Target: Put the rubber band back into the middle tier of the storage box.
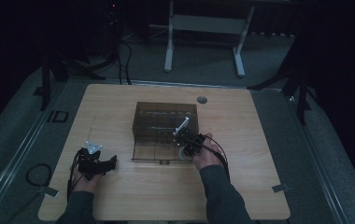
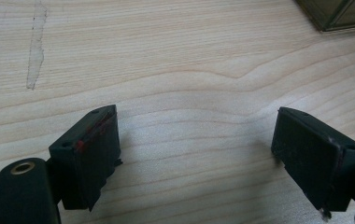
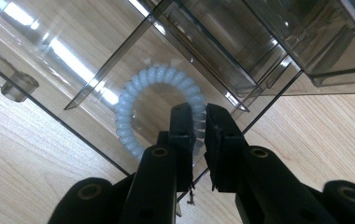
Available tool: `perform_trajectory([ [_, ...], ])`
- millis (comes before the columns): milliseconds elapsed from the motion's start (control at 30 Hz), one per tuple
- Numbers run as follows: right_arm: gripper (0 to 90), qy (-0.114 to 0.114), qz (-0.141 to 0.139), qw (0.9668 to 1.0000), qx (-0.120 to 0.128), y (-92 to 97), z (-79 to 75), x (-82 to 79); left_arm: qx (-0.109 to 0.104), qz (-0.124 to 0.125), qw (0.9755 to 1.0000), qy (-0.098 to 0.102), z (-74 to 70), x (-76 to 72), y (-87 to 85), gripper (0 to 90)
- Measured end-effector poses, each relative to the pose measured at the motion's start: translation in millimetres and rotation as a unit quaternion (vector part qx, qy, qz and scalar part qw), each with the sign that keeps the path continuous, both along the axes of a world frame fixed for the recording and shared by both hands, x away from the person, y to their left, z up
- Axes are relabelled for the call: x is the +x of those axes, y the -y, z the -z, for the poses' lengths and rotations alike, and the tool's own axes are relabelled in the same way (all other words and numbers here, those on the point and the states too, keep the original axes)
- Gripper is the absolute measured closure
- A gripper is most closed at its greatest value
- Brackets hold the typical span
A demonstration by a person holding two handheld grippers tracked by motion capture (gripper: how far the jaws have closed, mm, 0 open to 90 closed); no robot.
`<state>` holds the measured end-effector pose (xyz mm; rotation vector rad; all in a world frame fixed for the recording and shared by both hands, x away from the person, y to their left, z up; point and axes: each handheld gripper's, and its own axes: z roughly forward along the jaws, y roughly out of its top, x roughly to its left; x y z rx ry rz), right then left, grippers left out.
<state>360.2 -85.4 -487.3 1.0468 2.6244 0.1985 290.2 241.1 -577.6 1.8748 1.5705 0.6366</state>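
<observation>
A pale blue spiral hair tie (image 3: pixel 159 109) lies in a front compartment of the smoky clear organizer box (image 1: pixel 165 132), pinched by the right gripper's (image 3: pixel 200 122) nearly closed jaws, while the left gripper (image 2: pixel 194 140) rests wide open over the wooden table (image 2: pixel 175 60).

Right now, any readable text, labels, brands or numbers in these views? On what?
None readable.
Organizer box: smoked plastic, no label.
Coil hair tie: no marking.
Right gripper and left gripper: no lettering on the black jaws.
Floor marking left of the table: a dark outlined shape, too dim to read.
</observation>
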Motion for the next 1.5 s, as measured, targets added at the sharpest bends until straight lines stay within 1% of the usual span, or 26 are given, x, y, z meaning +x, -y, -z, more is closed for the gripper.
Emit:
perform_trajectory([
  [167,81.0,0.004,0.001,1.0,-0.001,0.3,-1.5,-0.3,0.0,0.0,1.0,0.0,0.0,0.0,0.0,15.3],
  [200,81.0,0.008,0.001,1.0,-0.002,0.3,-2.8,-0.3,0.0,0.0,1.0,0.0,0.0,0.0,0.0,15.3],
  [400,80.3,0.005,0.001,1.0,-0.004,-0.1,-2.6,-0.4,0.0,0.0,1.0,0.0,0.0,0.0,0.0,15.3],
  [600,74.9,-0.001,-0.002,1.0,-0.005,-2.5,-0.9,-0.7,0.0,0.0,1.0,0.0,0.0,0.0,0.0,15.3],
  [767,71.4,0.002,-0.004,1.0,-0.004,-3.1,-1.8,-1.3,0.0,0.0,1.0,0.0,0.0,0.0,0.0,15.3],
  [833,70.8,0.0,-0.004,1.0,0.007,-2.9,-3.8,-2.4,0.0,0.0,1.0,0.0,0.0,0.0,0.1,15.3],
  [867,70.8,0.0,-0.004,1.0,0.007,-2.9,-3.8,-2.4,0.0,-0.001,1.0,0.0,0.0,0.0,0.1,15.3],
  [900,70.8,0.0,-0.006,0.9999,0.014,-2.5,-6.2,-3.3,0.0,0.0,1.0,0.0,0.0,0.0,0.0,15.3],
  [1033,71.3,0.005,-0.004,0.9998,0.019,-1.2,-8.6,-3.8,0.0,0.0,1.0,0.0,0.0,0.0,0.0,15.3],
  [1167,72.0,0.007,0.002,0.9994,0.033,3.4,-13.2,-4.5,0.0,0.0,1.0,0.0,0.0,0.0,0.0,15.3],
  [1300,72.1,0.009,0.003,0.9992,0.04,6.5,-15.5,-5.5,0.0,0.0,1.0,0.0,0.0,0.0,0.0,15.2],
  [1433,70.4,0.018,0.009,0.9987,0.047,11.6,-18.2,-6.8,0.0,0.0,1.0,0.0,0.0,0.0,0.0,15.3],
  [1500,69.9,0.019,0.014,0.9984,0.051,12.8,-18.7,-7.1,0.0,0.0,1.0,0.0,0.0,0.0,0.0,15.2],
])
